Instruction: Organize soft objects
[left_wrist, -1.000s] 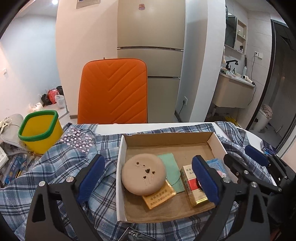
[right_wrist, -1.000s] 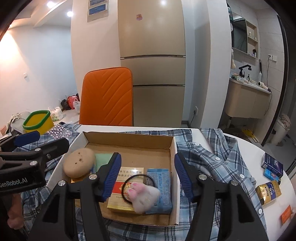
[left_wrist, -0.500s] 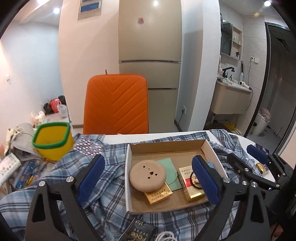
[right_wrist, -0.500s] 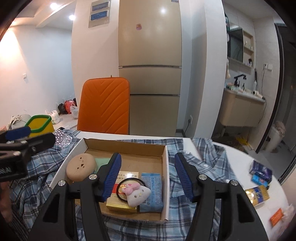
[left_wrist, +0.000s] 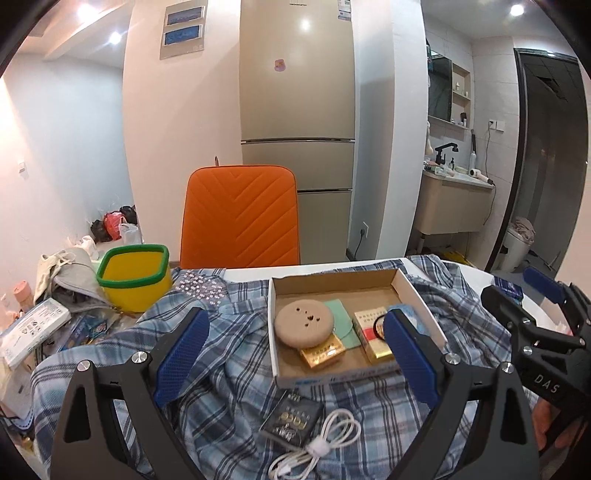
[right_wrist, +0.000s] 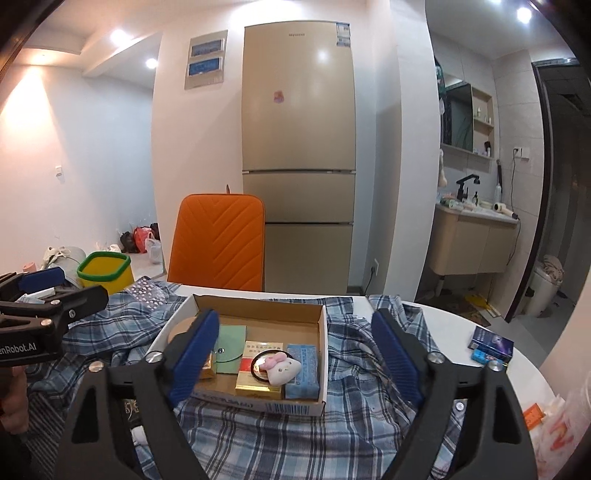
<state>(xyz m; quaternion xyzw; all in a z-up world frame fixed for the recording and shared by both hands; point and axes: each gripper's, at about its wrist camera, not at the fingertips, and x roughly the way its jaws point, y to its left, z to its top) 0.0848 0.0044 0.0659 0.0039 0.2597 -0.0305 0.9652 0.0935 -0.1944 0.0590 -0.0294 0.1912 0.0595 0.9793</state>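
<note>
An open cardboard box (left_wrist: 404, 282) (right_wrist: 323, 345) rests on a blue plaid shirt (left_wrist: 229, 373) (right_wrist: 369, 432) spread over the table. In the box lie a round tan cushion (left_wrist: 304, 324), a green pouch (right_wrist: 231, 345), a red and gold packet (right_wrist: 258, 369), a blue tissue pack (right_wrist: 303, 371) and a pink plush hair tie (right_wrist: 282, 369). My left gripper (left_wrist: 293, 363) is open and empty, held back above the shirt in front of the box. My right gripper (right_wrist: 295, 362) is open and empty, also in front of the box.
A yellow bin with a green rim (left_wrist: 135, 282) stands at the left beside clutter. A black packet (left_wrist: 291, 415) and a white cable (left_wrist: 317, 441) lie on the shirt near me. An orange chair (left_wrist: 240, 218) stands behind the table. Small boxes (right_wrist: 491, 347) lie at the right.
Both grippers have pulled back and up from the box, so it looks smaller and farther. The pink hair tie stays in the box. Both stay open.
</note>
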